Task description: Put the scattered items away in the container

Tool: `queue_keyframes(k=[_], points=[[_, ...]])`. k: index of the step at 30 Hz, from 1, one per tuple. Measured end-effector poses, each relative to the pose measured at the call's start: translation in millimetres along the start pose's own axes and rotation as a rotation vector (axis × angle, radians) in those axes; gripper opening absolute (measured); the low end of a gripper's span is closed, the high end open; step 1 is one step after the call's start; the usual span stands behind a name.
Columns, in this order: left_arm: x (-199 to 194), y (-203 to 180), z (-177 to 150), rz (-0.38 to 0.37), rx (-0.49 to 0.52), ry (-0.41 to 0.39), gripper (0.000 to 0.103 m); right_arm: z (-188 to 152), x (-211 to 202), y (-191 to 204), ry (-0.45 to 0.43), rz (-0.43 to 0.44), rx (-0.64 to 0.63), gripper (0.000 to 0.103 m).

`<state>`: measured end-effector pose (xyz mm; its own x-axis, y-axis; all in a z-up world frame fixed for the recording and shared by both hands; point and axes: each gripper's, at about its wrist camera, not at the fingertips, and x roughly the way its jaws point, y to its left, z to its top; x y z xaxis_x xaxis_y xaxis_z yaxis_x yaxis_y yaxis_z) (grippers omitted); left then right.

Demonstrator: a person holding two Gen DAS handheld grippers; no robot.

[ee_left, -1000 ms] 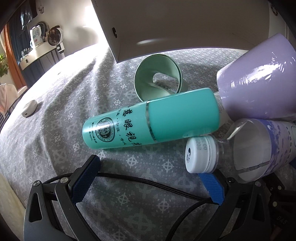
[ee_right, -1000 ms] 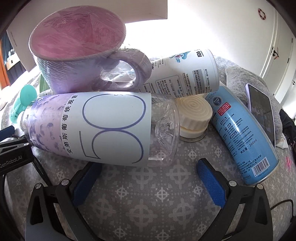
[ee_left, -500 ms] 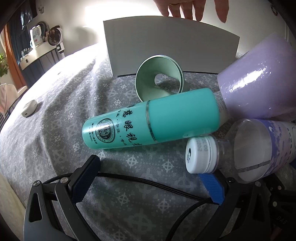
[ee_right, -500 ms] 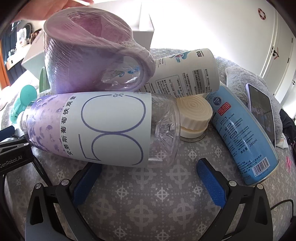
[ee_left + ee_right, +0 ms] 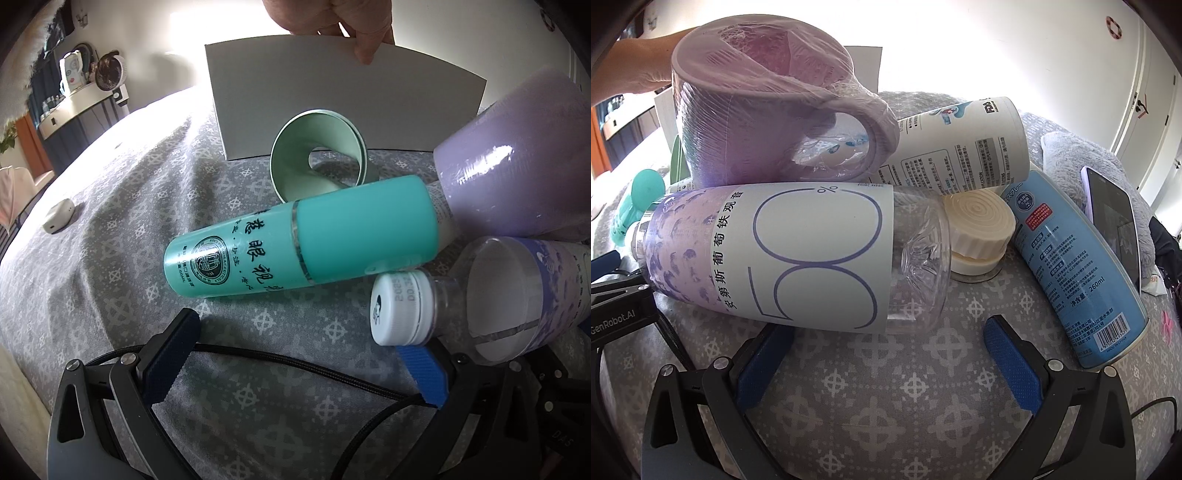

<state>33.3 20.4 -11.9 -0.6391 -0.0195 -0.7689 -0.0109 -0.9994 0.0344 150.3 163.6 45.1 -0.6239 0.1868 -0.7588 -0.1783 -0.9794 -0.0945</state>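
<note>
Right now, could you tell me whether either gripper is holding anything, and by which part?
Neither: the left gripper and right gripper are open and empty. A bare hand holds the white box by its top edge.

A grey woven cloth [image 5: 886, 413] printed with pale crossed-circle motifs covers the surface. The teal plastic bottle [image 5: 299, 247] carries dark printed characters and a round seal, with a thin silver band at its middle. The pale mint-green metal tin [image 5: 317, 155] has a lighter inside. The plain white cardboard box [image 5: 332, 92] shows no print. The lilac ceramic mug wrapped in glossy film [image 5: 768, 122] looks pinker inside. The clear plastic bottle [image 5: 798, 254] has a white cap and a white label fading to purple flecks, with a large outlined violet "50". The sky-blue spray can [image 5: 1078, 273] bears white text, a red patch and a barcode.
</note>
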Motion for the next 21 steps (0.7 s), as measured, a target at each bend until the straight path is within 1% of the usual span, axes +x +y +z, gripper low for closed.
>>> queue_keyframes(k=[21], points=[[0.9, 4.3, 1.8, -0.002, 0.003, -0.001, 0.103, 0.2, 0.1, -1.3, 0.0, 0.0, 0.0, 0.103]])
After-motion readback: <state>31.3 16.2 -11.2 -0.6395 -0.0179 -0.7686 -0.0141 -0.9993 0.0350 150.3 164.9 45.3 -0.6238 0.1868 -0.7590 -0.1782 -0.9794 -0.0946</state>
